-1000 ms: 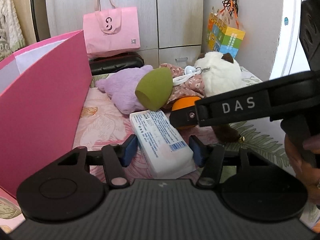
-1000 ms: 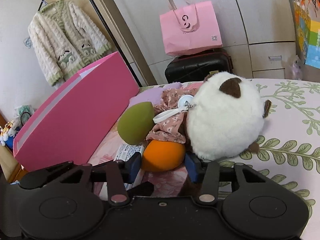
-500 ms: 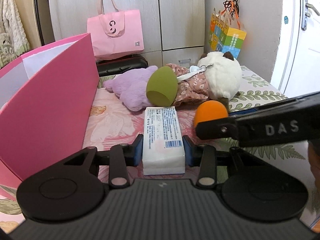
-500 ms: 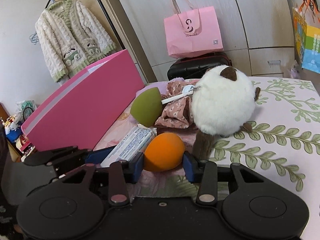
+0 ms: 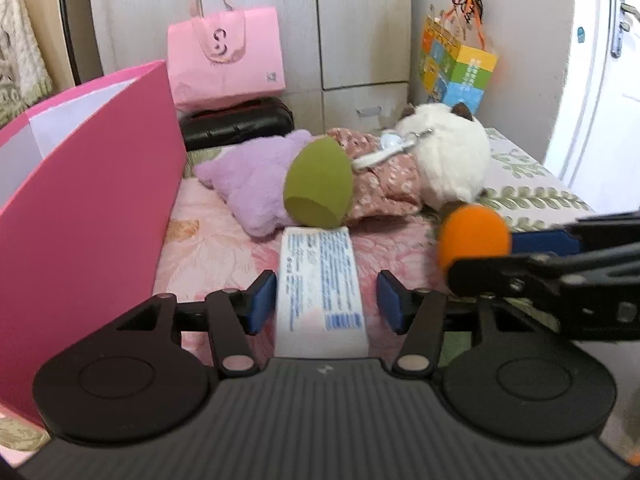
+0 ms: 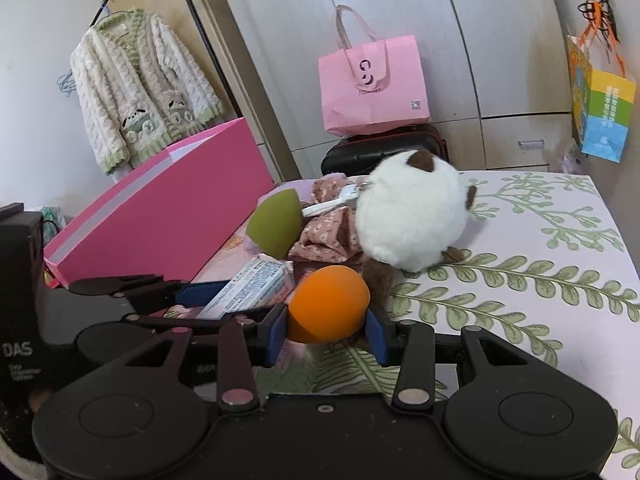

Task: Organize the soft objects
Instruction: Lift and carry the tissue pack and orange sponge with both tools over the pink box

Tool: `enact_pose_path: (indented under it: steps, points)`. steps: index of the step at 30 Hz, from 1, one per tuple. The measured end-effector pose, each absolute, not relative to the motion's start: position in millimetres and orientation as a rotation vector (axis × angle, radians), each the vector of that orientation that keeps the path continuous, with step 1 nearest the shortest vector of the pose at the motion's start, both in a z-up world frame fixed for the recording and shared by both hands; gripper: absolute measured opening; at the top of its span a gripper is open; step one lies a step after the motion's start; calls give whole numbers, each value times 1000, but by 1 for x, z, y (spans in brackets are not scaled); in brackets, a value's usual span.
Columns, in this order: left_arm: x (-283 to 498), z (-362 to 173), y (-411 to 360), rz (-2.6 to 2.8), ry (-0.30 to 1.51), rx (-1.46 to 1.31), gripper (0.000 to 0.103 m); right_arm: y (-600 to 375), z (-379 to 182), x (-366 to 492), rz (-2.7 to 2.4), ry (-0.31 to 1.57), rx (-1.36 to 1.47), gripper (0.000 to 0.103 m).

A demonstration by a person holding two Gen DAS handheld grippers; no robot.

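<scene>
The orange sponge (image 6: 328, 304) is clamped in the right tool (image 6: 326, 330), just above the bed (image 6: 540, 264). The tissue pack (image 5: 320, 280) lies between the left tool's (image 5: 326, 306) jaws, which have just been opening. Carrying to the pink box (image 5: 80, 216) seems next.

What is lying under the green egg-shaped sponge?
The green egg-shaped sponge leans on a fluffy purple pillow and floral pink cloth, touching the white tissue pack. Beneath stays hidden.

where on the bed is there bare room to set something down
Free: the leaf-print bedspread right of the white plush, and the pink strip between the pink box and tissue pack. Crowded: the middle pile around the green sponge.
</scene>
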State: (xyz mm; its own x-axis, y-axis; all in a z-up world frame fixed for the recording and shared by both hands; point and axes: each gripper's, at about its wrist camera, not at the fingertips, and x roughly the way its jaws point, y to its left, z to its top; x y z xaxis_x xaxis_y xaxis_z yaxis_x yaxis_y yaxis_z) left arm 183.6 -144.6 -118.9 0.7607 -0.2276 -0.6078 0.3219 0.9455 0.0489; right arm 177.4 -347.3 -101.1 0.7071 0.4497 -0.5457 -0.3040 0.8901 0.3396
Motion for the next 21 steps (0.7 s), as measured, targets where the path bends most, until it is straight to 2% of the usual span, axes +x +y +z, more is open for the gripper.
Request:
enact_pose_path:
  steps: [1,2,3,21]
  points:
    - [184,-121,-146,-288,622,161,54,-349,-102,177,423,663,240,47]
    - [183,-122,-145,-286,617,159,49,-351,-102,176,425,662,245,47]
    - [183,-121,-144,-294,614,152,39,-351,-102,175,427,661,245,47]
    - [127,-102,-116,-330,598,98,38,-318,-98,126,336,593,33,48]
